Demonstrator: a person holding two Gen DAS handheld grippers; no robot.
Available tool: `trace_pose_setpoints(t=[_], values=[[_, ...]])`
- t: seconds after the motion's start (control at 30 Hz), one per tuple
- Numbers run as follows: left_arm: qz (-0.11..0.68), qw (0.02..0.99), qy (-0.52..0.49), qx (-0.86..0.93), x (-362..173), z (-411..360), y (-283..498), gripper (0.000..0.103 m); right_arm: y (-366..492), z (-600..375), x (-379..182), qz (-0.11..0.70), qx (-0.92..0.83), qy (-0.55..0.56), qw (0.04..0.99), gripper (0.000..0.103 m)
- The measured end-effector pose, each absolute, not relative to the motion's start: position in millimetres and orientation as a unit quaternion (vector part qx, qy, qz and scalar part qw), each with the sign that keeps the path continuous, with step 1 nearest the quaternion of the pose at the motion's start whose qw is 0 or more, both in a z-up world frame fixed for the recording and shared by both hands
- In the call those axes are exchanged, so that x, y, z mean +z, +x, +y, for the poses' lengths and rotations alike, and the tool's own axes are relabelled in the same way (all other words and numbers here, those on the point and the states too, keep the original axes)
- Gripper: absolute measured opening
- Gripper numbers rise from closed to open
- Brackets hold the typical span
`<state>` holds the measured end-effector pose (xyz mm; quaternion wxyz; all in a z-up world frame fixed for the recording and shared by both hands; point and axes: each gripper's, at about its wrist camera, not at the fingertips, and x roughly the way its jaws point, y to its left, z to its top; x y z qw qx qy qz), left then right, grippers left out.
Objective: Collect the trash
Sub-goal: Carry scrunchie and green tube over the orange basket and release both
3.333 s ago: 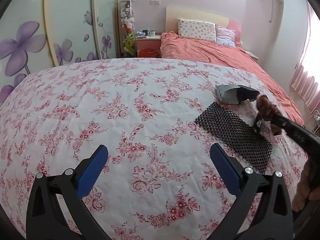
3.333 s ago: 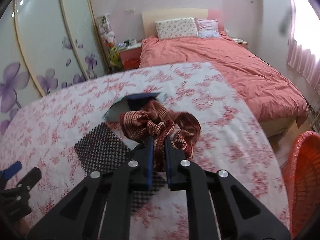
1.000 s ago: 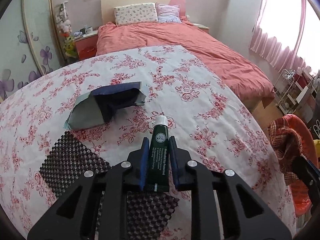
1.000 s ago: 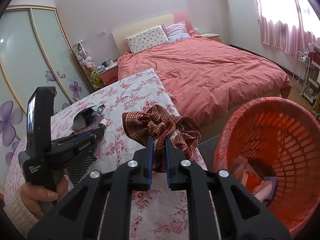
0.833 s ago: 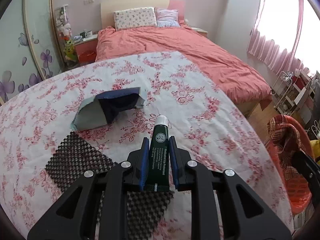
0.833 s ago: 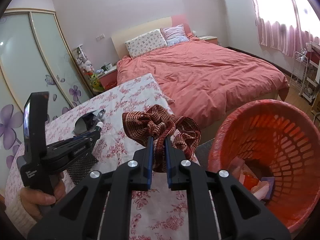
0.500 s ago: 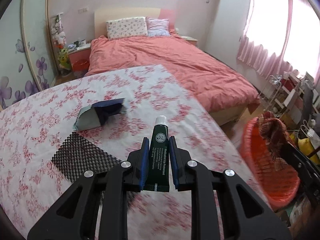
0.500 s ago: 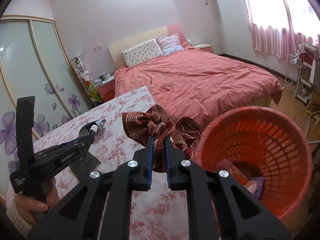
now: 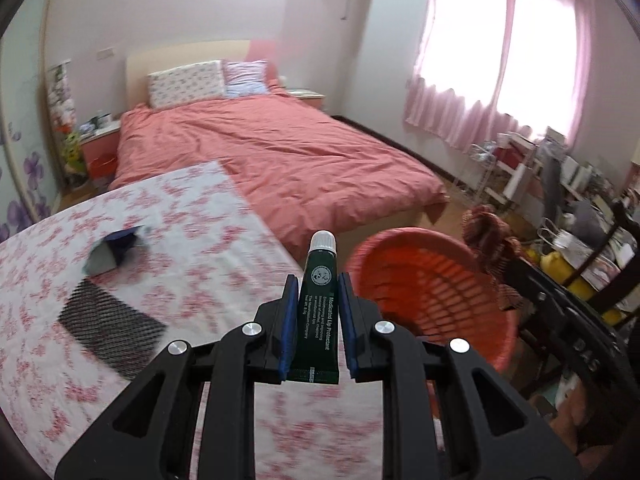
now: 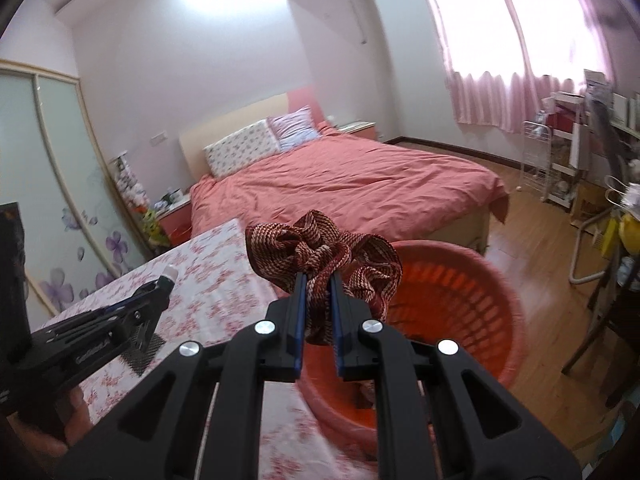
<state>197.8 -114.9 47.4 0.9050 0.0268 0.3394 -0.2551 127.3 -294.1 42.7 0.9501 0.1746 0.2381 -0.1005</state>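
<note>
Tube (image 9: 319, 312) of green lip ointment sits clamped in left tongs (image 9: 318, 320); right tongs (image 10: 317, 312) pinch a brown scrunchie (image 10: 324, 256), with the orange basket (image 10: 472, 292) just beyond.

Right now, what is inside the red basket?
Little shows: the red basket has bare slatted walls, and the scrunchie and right tongs hide its bottom.

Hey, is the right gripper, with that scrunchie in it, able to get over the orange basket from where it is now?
Probably yes. The right gripper, shut on the maroon striped fabric scrunchie, sits just short of the round orange plastic basket, whose open mouth shows nothing across it. The left gripper is off to the side.
</note>
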Motion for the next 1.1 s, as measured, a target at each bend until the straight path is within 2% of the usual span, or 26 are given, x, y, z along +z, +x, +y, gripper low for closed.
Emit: trace_pose_setpoints(t=[0.47,1.1], values=[[0.34,0.883,0.035,-0.322,33.7,-185.9,180.1,0.02,111.6,-346.8,27.3,0.231,-0.147,0.207,0.939,0.012],[0.368,0.864,0.044,-0.341,15.0,-225.7,177.8,0.02,126.7,-372.5,6.3,0.234,-0.148,0.232,0.932,0.012]])
